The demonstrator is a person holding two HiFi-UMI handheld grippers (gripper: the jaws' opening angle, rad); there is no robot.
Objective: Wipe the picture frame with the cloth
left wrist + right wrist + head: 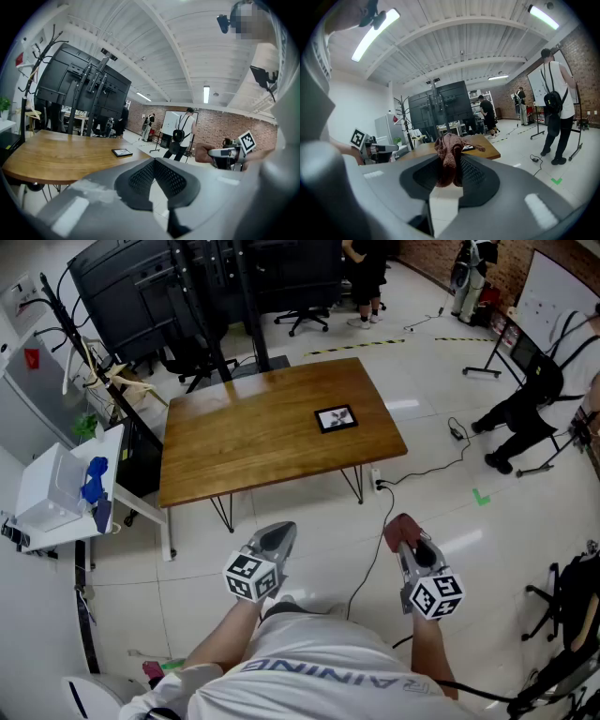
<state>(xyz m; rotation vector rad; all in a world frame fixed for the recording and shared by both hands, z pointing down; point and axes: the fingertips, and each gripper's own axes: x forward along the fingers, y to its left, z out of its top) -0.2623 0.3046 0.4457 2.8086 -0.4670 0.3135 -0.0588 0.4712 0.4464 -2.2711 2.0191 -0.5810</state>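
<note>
Between the right gripper's [449,165] jaws, a bunched reddish cloth [448,154] is pinched. Beside it, the left gripper [154,161] has its jaws together on nothing. Both hang short of the desk's [234,446] near edge. Well ahead of them, the picture frame [336,418] lies flat near its right edge.

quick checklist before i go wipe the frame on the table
1. Cloth clamped in the right gripper: ok.
2. Left gripper free to steady things: ok, jaws shut with nothing between them.
3. Picture frame lying flat, picture side up, on the wooden table: ok.
4. Nothing resting on the frame: ok.
5. Grippers within reach of the frame: not ok, both hang over the floor short of the table's near edge.
</note>
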